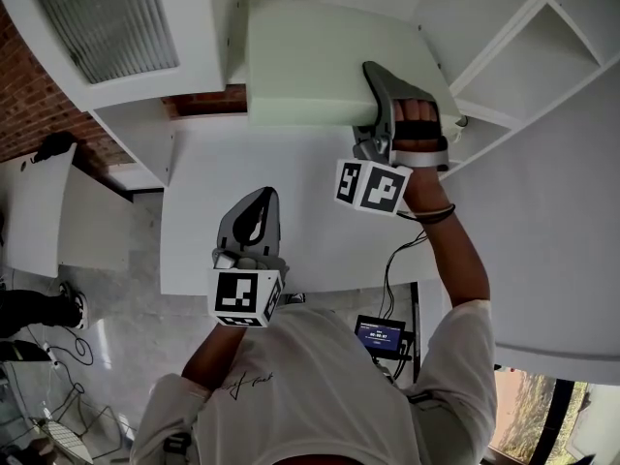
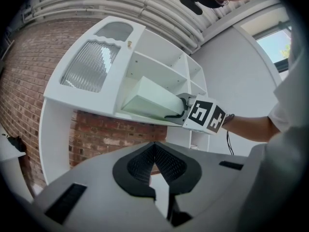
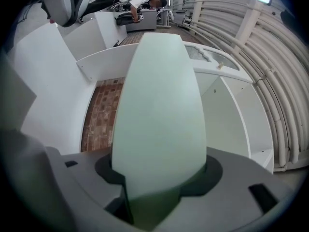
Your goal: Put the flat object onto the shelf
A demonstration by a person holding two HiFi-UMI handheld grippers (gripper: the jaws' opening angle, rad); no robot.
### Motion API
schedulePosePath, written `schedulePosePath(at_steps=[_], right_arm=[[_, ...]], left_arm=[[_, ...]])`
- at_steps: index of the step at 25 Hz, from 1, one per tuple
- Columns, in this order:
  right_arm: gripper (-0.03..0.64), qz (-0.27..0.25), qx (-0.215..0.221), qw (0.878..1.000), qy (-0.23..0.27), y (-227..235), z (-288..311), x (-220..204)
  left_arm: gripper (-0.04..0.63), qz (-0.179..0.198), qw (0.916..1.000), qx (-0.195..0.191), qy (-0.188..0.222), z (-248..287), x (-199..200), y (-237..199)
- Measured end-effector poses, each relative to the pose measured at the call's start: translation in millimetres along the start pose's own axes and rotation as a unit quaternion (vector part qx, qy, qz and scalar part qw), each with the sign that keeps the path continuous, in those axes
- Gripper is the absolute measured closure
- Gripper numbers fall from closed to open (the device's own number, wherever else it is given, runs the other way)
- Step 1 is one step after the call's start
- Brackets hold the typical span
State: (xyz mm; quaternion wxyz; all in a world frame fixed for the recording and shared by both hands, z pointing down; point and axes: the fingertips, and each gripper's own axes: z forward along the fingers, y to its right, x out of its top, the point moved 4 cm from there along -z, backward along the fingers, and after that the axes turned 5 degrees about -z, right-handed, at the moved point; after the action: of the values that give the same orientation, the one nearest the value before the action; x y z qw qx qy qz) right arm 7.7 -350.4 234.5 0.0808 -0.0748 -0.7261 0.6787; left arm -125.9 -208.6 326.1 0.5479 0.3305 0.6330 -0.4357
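Note:
The flat object is a pale green board (image 1: 320,61), held level against the white shelf unit (image 1: 542,56) at about the height of one of its boards. My right gripper (image 1: 378,80) is shut on the board's near edge. In the right gripper view the board (image 3: 157,100) fills the middle and runs out from the right gripper (image 3: 154,192) towards the shelf unit (image 3: 231,115). My left gripper (image 1: 259,200) hangs lower and to the left, shut with nothing in it. From the left gripper view (image 2: 155,164) I see the board (image 2: 149,100) lying at the shelf unit (image 2: 159,66).
A white cabinet door with ribbed glass (image 1: 107,17) stands open at the upper left. A brick wall (image 2: 34,81) runs behind. A white tabletop (image 1: 310,240) lies below both grippers. A small lit screen (image 1: 380,335) with cables sits near the person's body.

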Motion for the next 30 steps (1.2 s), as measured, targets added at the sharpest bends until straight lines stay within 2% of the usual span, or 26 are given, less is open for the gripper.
schedulePosePath(at_steps=[7, 13, 21, 24, 30], right_arm=[[0.345, -0.023, 0.009, 1.0, -0.002, -11, 23, -3], [0.345, -0.02, 0.016, 1.0, 0.005, -7, 27, -1], [0.344, -0.026, 0.017, 0.999, 0.008, -10, 26, 1], [0.344, -0.028, 0.014, 0.999, 0.007, -9, 25, 2], [0.344, -0.037, 0.014, 0.999, 0.009, -11, 25, 2]], left_arm=[[0.58, 0.001, 1.0, 0.002, 0.001, 11, 1, -5], [0.58, -0.01, 0.9998, -0.004, 0.015, 23, 14, -1], [0.58, 0.024, 0.9955, -0.052, 0.075, 46, 75, 33], [0.58, 0.033, 0.9938, -0.067, 0.083, 64, 88, 45], [0.58, 0.024, 0.993, -0.083, 0.08, 101, 93, 57]])
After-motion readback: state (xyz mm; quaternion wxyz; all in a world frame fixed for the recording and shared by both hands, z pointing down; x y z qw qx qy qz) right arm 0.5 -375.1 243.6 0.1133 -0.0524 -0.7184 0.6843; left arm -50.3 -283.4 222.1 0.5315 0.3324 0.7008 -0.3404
